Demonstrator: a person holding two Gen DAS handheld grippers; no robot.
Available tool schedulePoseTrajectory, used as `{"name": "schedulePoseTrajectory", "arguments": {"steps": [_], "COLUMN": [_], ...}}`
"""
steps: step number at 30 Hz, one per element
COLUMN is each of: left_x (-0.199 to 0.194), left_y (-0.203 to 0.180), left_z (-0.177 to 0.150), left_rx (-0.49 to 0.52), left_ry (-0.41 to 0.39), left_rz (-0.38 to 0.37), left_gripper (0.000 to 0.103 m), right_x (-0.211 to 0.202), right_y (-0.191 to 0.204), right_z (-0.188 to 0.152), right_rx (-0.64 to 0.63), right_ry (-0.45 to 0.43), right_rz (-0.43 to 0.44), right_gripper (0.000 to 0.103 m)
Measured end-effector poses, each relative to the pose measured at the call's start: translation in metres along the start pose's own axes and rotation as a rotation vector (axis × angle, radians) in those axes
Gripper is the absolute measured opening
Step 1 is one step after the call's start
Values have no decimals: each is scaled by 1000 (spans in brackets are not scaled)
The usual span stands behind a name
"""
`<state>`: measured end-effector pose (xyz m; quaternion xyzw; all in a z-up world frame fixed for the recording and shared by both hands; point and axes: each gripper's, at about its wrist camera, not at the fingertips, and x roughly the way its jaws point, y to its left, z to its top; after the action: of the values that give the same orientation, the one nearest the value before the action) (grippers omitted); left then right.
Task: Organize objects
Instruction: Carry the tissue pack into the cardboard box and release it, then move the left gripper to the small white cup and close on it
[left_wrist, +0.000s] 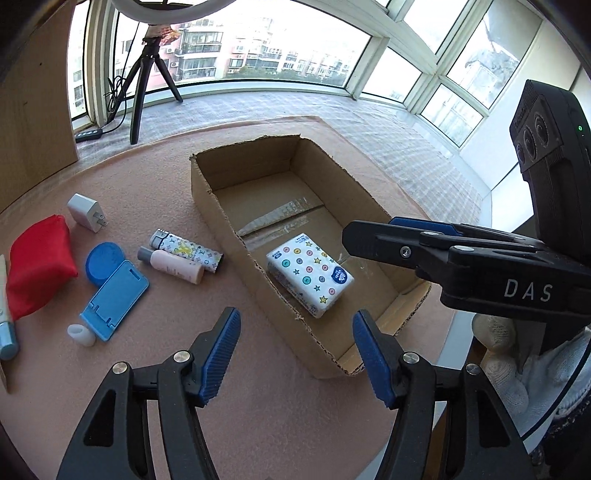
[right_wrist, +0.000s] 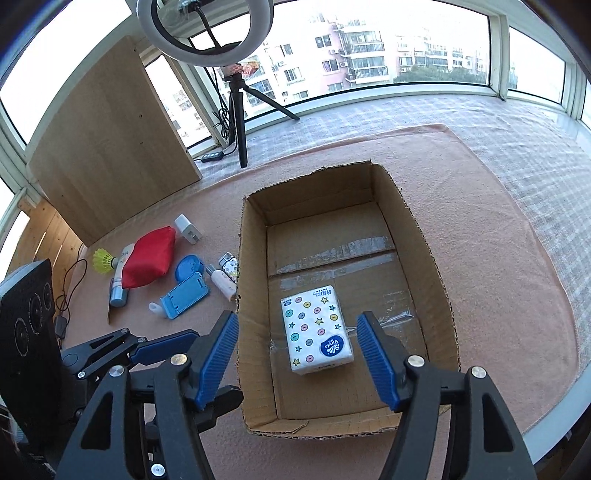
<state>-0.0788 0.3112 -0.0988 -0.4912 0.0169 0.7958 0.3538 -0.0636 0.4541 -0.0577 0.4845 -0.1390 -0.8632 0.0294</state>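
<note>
Right gripper (right_wrist: 297, 354) hangs spread and empty above the patterned tissue pack (right_wrist: 316, 328) lying in the open cardboard box (right_wrist: 424, 236) at centre frame. Left gripper (left_wrist: 295, 354), also spread, should swing toward the loose items at left, squaring on the blue plastic phone stand (left_wrist: 114, 299) before closing.

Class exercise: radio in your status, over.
Left gripper and right gripper open, empty. Tissue pack in cardboard box. Remaining items on mat, path unobstructed.

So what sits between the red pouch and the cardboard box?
In the right wrist view: a blue round lid, blue phone stand, pink bottle and patterned lighter separate red pouch from cardboard box.
</note>
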Motion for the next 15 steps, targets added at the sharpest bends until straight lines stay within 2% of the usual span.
{"name": "schedulePoseTrajectory", "arguments": {"steps": [9,15], "left_x": [-40,-64], "left_y": [58,98], "left_z": [-39,-64], "left_rx": [-114,-186], "left_ry": [-23,-35], "left_rz": [73,122], "left_gripper": [67,67], "right_x": [-6,-3], "right_y": [34,65], "right_z": [-8,-14], "right_rx": [-47,-77], "right_ry": [-28,-36], "right_rz": [42,108], "right_gripper": [63,63]}}
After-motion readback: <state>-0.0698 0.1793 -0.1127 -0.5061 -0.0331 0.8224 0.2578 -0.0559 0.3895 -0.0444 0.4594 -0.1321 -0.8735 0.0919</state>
